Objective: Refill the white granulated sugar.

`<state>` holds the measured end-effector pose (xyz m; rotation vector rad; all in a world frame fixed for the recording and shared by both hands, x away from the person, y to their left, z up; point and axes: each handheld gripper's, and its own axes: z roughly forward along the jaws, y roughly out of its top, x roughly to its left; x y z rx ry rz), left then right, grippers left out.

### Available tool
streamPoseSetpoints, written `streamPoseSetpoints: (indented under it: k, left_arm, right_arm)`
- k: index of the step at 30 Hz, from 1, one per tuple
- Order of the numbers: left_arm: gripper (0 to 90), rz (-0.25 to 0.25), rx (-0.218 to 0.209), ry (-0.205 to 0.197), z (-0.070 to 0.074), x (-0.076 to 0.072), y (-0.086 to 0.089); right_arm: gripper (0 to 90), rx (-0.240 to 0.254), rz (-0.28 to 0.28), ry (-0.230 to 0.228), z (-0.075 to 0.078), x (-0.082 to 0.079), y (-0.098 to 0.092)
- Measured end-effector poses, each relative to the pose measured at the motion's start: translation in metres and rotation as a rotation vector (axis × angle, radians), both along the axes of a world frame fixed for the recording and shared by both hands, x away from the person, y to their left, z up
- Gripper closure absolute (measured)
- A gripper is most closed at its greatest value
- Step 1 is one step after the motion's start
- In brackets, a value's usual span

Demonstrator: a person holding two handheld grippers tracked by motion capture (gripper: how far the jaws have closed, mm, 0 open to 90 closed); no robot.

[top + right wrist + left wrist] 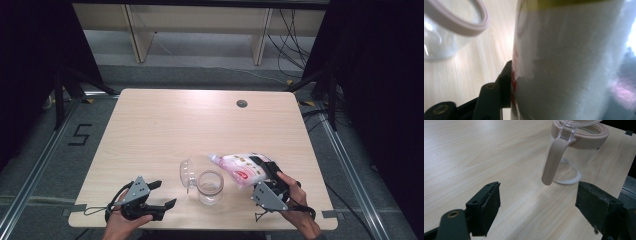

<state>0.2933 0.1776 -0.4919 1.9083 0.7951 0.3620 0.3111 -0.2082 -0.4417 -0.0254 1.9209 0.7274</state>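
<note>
the right gripper pinches the bag, long axis slanting toward the open jar just left of it; the left gripper, spread and empty, waits left of the jar.

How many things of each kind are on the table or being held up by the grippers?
Clear jar with its pink-rimmed lid flipped open: 1
Pink and white bag, held in the right gripper: 1
Grippers, counting the open left gripper: 2
Total: 4 things
</note>
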Motion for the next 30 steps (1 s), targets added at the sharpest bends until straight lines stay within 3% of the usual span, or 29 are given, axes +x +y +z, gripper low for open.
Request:
streamPoseSetpoints:
  k: [1,2,4,5,8,10,11,12,14,16,18,20,21,23,25,27,28,30]
  left_arm:
    - [18.8,0.000,0.000,0.000,0.000,0.000,0.000]
    - [18.8,0.002,-0.008,-0.004,0.000,0.000,0.000]
    - [17.4,0.003,-0.007,-0.006,0.000,0.000,0.000]
    - [17.3,0.005,-0.011,-0.005,-0.001,0.000,-0.001]
    - [16.7,-0.005,0.007,-0.017,0.000,0.001,0.001]
    - [16.7,-0.005,0.008,-0.019,0.000,0.001,0.001]
    - [16.7,-0.002,-0.004,-0.018,0.000,0.001,0.000]
    - [16.7,0.007,-0.012,-0.008,0.000,0.000,0.000]
    - [16.7,-0.006,0.005,-0.021,0.001,0.001,0.001]
    - [16.7,-0.005,0.008,-0.019,0.001,0.001,0.001]
    - [16.7,-0.007,0.000,-0.021,0.000,0.002,0.001]
    - [16.7,-0.005,-0.002,-0.020,0.000,0.001,0.001]
    - [16.7,-0.006,-0.002,-0.020,0.000,0.001,0.001]
    - [16.7,0.005,-0.009,-0.009,0.000,0.001,0.000]
    - [16.7,-0.005,-0.001,-0.022,0.000,0.001,0.000]
    - [16.7,0.008,-0.010,-0.006,0.000,0.000,0.000]
    - [16.7,0.007,-0.013,-0.007,0.000,0.000,-0.001]
    - [16.7,0.008,-0.015,-0.008,0.000,0.000,-0.001]
  right_arm:
    - [49.8,0.000,0.000,0.000,0.000,0.000,0.000]
    - [49.8,-0.059,0.028,-0.039,0.004,0.001,0.001]
    - [49.8,-0.059,0.008,-0.022,0.001,-0.003,0.003]
    - [49.9,-0.083,0.012,-0.018,0.000,-0.004,0.005]
    - [49.9,-0.148,0.024,-0.058,0.000,-0.007,0.007]
    - [50.0,-0.151,0.020,-0.055,0.000,-0.008,0.008]
    - [50.0,-0.193,0.040,-0.085,0.002,-0.007,0.008]
    - [50.0,-0.154,0.021,-0.049,-0.001,-0.009,0.008]
    - [50.1,-0.164,0.032,-0.052,-0.001,-0.008,0.007]
    - [50.1,-0.218,0.045,-0.099,0.003,-0.008,0.007]
    - [50.1,-0.207,0.023,-0.091,-0.001,-0.009,0.007]
    - [50.2,-0.238,0.017,-0.111,0.000,-0.010,0.006]
    - [50.2,-0.278,0.056,-0.145,0.003,-0.007,0.007]
    - [50.2,-0.281,0.034,-0.148,0.000,-0.010,0.007]
    - [50.3,-0.344,0.038,-0.176,0.000,-0.010,0.009]
    - [50.3,-0.399,0.039,-0.204,0.003,-0.012,0.011]
    - [50.4,-0.381,0.032,-0.188,0.000,-0.013,0.011]
    - [50.4,-0.447,0.054,-0.238,0.003,-0.013,0.014]
